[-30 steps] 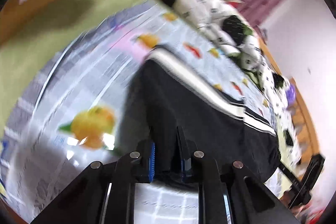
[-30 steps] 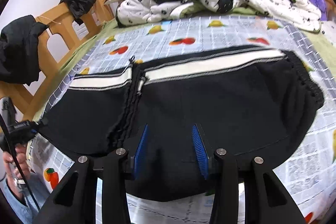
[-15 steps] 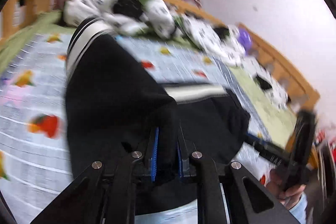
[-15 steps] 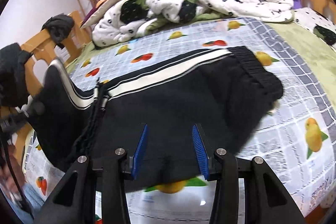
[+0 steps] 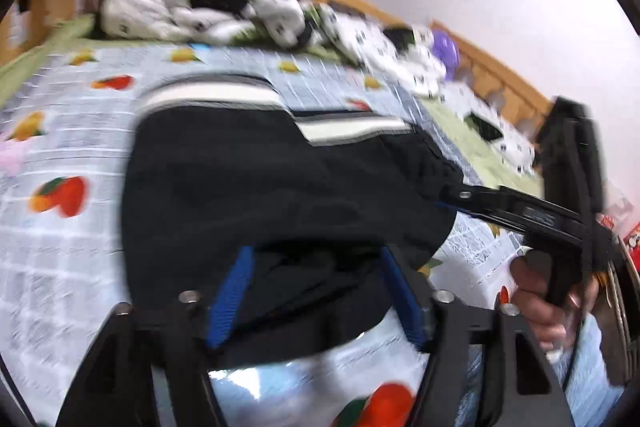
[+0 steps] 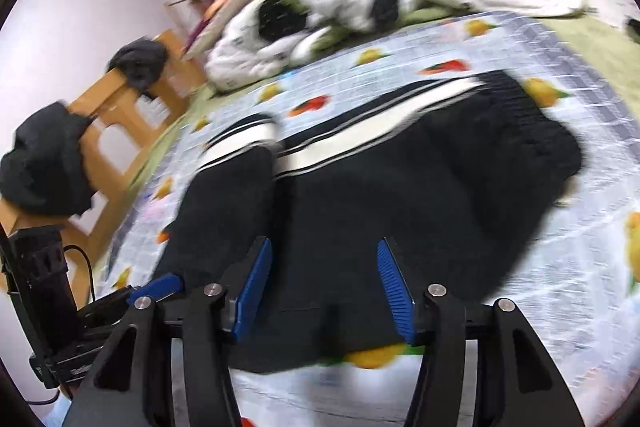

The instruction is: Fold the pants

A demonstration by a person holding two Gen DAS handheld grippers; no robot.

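Pants [image 6: 400, 195] (one pair); two open claws [image 5: 316, 291] [image 6: 324, 287]

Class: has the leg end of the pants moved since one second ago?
Yes. The leg end was carried from the bed's left side, near the wooden rail, rightward onto the pants.

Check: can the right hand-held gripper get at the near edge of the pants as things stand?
Probably yes. The right hand-held gripper is open, with the near edge of the black pants lying flat on the bed sheet between its fingers. Nothing lies across that edge; the left hand-held gripper sits off to the side.
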